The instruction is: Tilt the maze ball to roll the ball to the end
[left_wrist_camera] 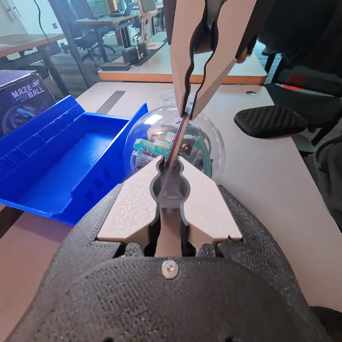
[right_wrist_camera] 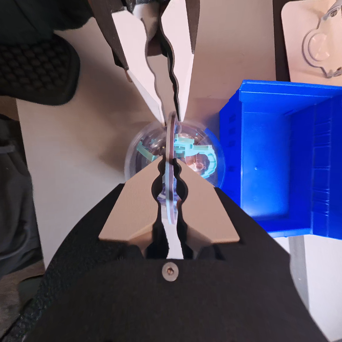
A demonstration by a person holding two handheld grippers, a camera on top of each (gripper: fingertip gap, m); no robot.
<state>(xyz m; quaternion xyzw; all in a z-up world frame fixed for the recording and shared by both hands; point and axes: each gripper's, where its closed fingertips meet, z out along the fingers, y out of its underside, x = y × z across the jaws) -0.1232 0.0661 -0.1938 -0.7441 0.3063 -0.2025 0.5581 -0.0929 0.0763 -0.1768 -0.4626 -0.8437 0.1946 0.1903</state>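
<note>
currently both the left claw (left_wrist_camera: 169,162) and the right claw (right_wrist_camera: 169,162) are closed on the thin rim (left_wrist_camera: 177,138) of the maze ball (right_wrist_camera: 196,153), held over the counter (left_wrist_camera: 259,175) just beside the blue bin (left_wrist_camera: 64,157); uneven tilting or twist may slip the rim free, dropping it against the bin.

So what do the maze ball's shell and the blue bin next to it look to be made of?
The maze ball shell looks like clear, glossy hard plastic: the teal tracks show through it and it carries bright window glints. The blue bin looks like opaque moulded plastic with a smooth, slightly shiny finish, judging by its ribbed walls and soft highlights.
</note>
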